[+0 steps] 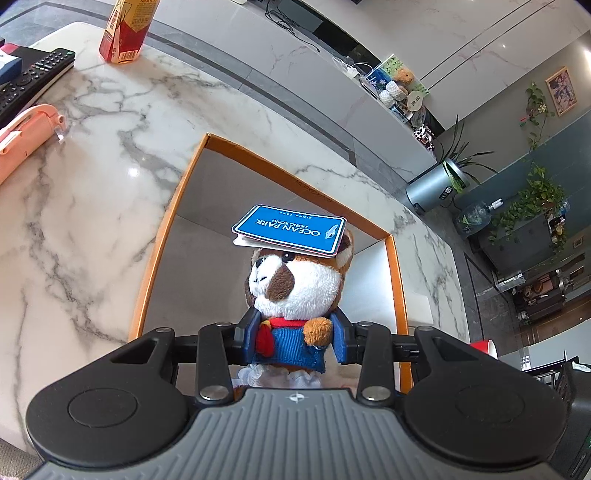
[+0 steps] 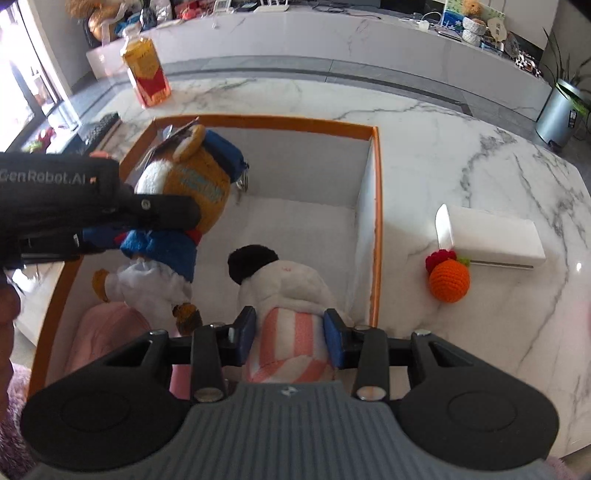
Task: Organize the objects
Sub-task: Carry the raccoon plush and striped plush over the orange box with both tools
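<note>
An orange-rimmed box (image 1: 173,218) with a white inside sits on the marble table; it also shows in the right wrist view (image 2: 376,221). My left gripper (image 1: 293,339) is shut on a brown-and-white plush toy (image 1: 291,284) in a blue jacket, with a blue Ocean Park tag (image 1: 291,230) on its head, held over the box. The right wrist view shows this toy (image 2: 192,188) at the box's left side. My right gripper (image 2: 290,336) is shut on a white plush with a black ear and pink-striped clothes (image 2: 288,288), inside the box.
A crocheted orange fruit (image 2: 448,278) and a white flat box (image 2: 491,236) lie right of the box. A red-and-yellow drink carton (image 1: 123,31), a black remote (image 1: 33,79) and a pink object (image 1: 26,136) are to the left. Something pink (image 2: 103,332) lies in the box's near corner.
</note>
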